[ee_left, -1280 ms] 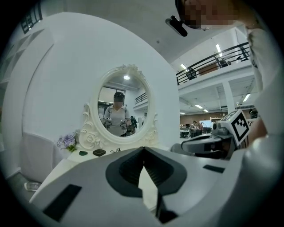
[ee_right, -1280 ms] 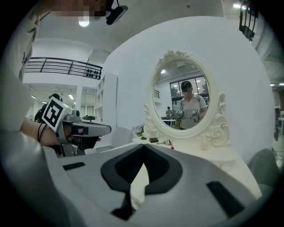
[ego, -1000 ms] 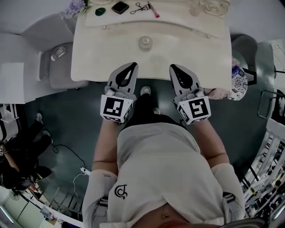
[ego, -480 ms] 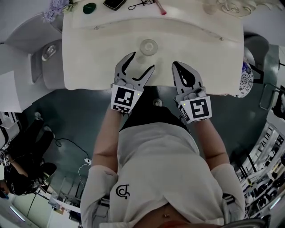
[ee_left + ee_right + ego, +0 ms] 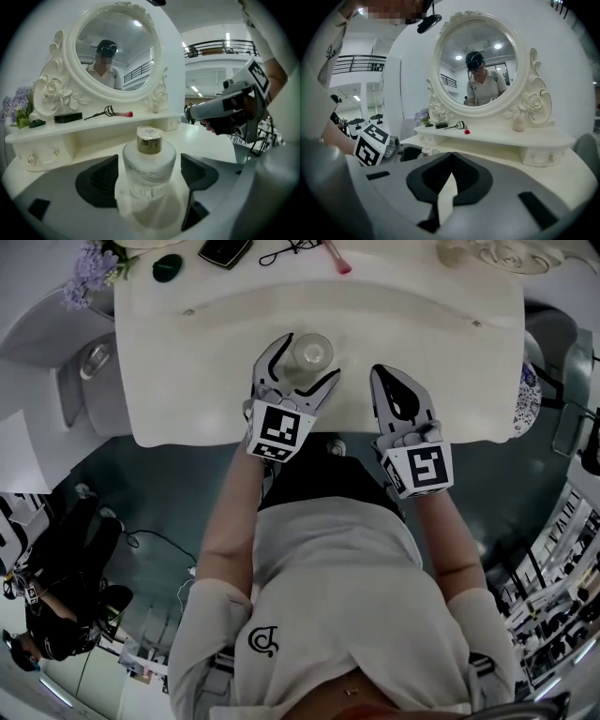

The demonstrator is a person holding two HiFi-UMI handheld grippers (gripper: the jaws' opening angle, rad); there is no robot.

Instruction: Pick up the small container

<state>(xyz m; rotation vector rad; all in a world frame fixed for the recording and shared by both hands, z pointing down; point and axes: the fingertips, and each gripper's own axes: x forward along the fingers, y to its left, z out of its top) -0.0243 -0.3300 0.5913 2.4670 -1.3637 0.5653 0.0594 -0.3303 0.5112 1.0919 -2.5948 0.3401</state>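
Glass, by the look of it: the container (image 5: 149,164) was squat and frosted with a gold cap (image 5: 150,140), so I judged it rigid, smooth-sided, fairly heavy for its bulk, and breakable if dropped. It stood upright on the table (image 5: 450,362) near the front edge, long axis vertical, cap pointing up. My left gripper (image 5: 307,360) had just been opening its fingers. The container sat between them with a gap at either pad, as far as I could see, so nothing was gripped yet. I would take hold across the round body, below the shoulder, squeezing gently since the wall looked slick. My right gripper (image 5: 384,379) hovered beside it over the table, fingers closed together on nothing.
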